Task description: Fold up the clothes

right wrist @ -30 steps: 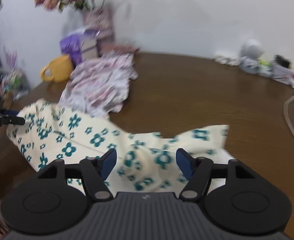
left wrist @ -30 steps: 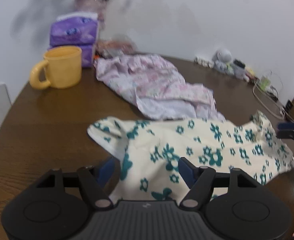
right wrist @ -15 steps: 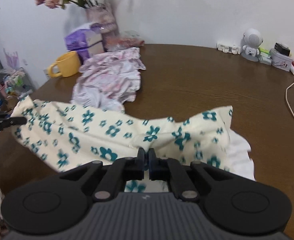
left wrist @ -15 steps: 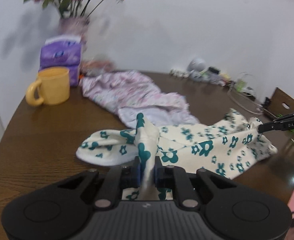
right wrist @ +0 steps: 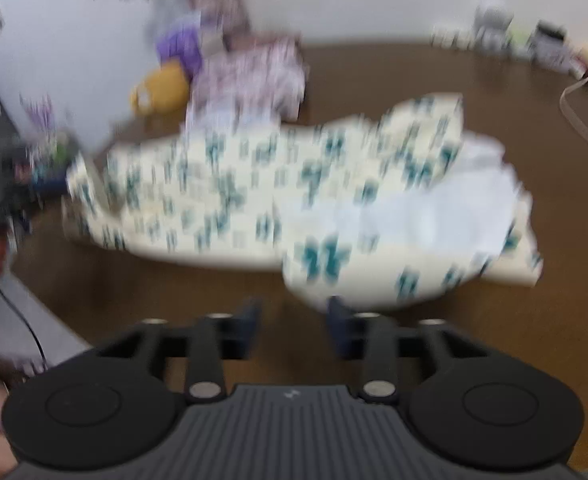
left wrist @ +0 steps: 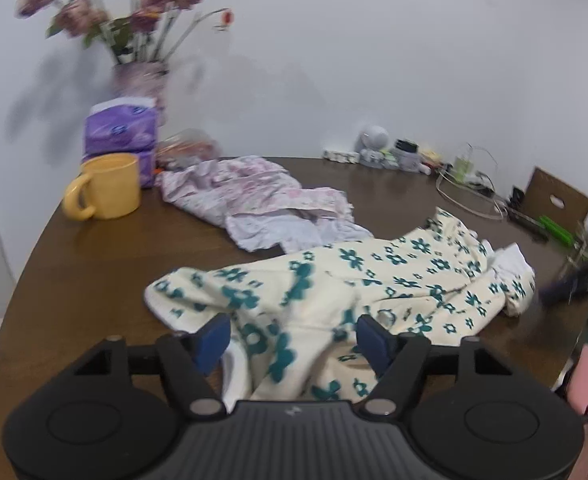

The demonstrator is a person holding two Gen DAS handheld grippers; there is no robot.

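Left wrist view: the left gripper (left wrist: 292, 338) has its jaws opening, and the cloth (left wrist: 374, 276), cream with teal flowers, lies loose between the blue pads (left wrist: 214, 338) without being pressed. The cloth is spread in a rumpled band across the near part of the table (left wrist: 94, 264), with a pink garment (left wrist: 262, 196) just behind it and a mug (left wrist: 108, 186) at the far left. I judge that one fold has just been laid down and let go.

Right wrist view: this picture is much blurred. The right gripper (right wrist: 294, 318) also has its jaws opening, with bare table between them; the cloth (right wrist: 254, 192) begins just beyond the tips, white lining showing at its right end.

The next move, I think, calls for both grippers to find new edges of the cloth, close on them and bring one half over the other.
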